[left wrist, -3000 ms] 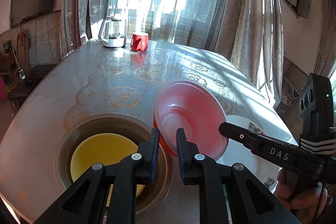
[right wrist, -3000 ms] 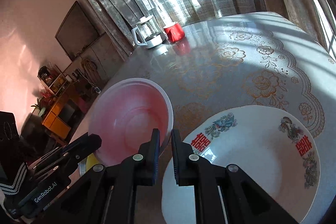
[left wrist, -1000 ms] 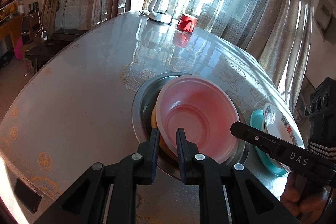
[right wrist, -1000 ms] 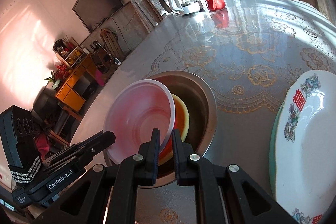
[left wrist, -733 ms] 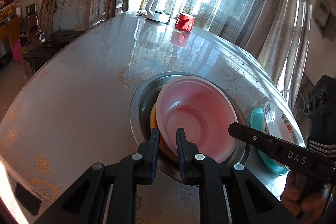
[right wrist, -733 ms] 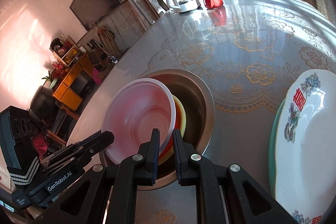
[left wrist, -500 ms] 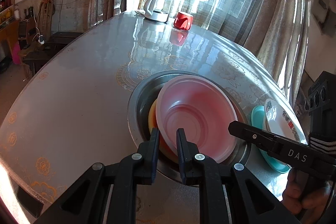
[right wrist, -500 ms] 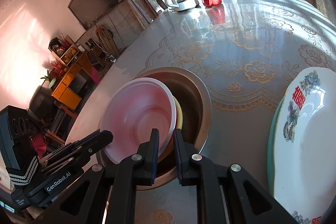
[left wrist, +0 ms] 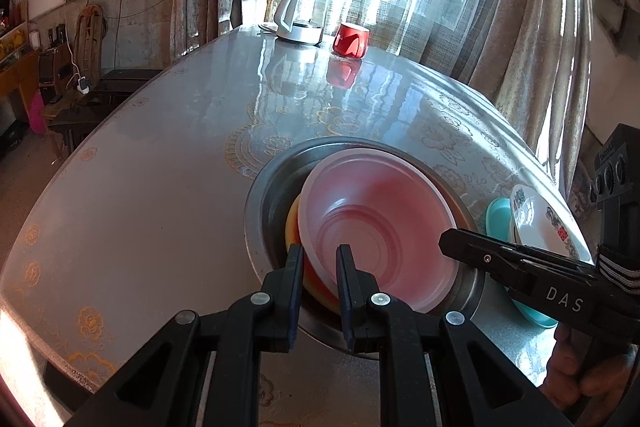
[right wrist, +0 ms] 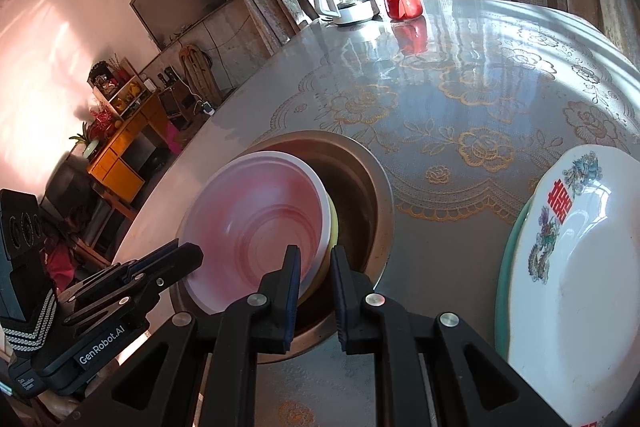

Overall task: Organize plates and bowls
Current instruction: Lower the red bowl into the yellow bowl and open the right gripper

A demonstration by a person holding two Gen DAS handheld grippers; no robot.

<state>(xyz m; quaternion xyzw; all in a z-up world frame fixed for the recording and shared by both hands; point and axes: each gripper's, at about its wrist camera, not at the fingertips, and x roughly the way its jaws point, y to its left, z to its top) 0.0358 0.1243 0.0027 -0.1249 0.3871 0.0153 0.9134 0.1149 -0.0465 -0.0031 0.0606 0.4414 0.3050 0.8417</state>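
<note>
A translucent pink bowl [left wrist: 380, 227] [right wrist: 260, 219] rests tilted on an orange-and-yellow bowl [left wrist: 294, 227] [right wrist: 333, 227] inside a wide steel basin [left wrist: 256, 203] [right wrist: 372, 179] on the table. My left gripper [left wrist: 319, 255] is shut on the near rim of the pink bowl. From the other side, my right gripper [right wrist: 316, 259] pinches the same bowl's rim. Each gripper also shows in the other's view: the right gripper [left wrist: 460, 243] and the left gripper [right wrist: 188, 255].
A white plate with red characters [right wrist: 580, 267] [left wrist: 536, 219] lies on a teal plate [left wrist: 496, 219] right of the basin. A white kettle [left wrist: 298, 15] and a red cup [left wrist: 351, 41] stand at the table's far end. A hand [left wrist: 580, 379] grips the right tool.
Three seconds ago the pink bowl hung tilted in the air beside the basin; it now sits in the basin over the yellow bowl. In the last second it only settled slightly lower.
</note>
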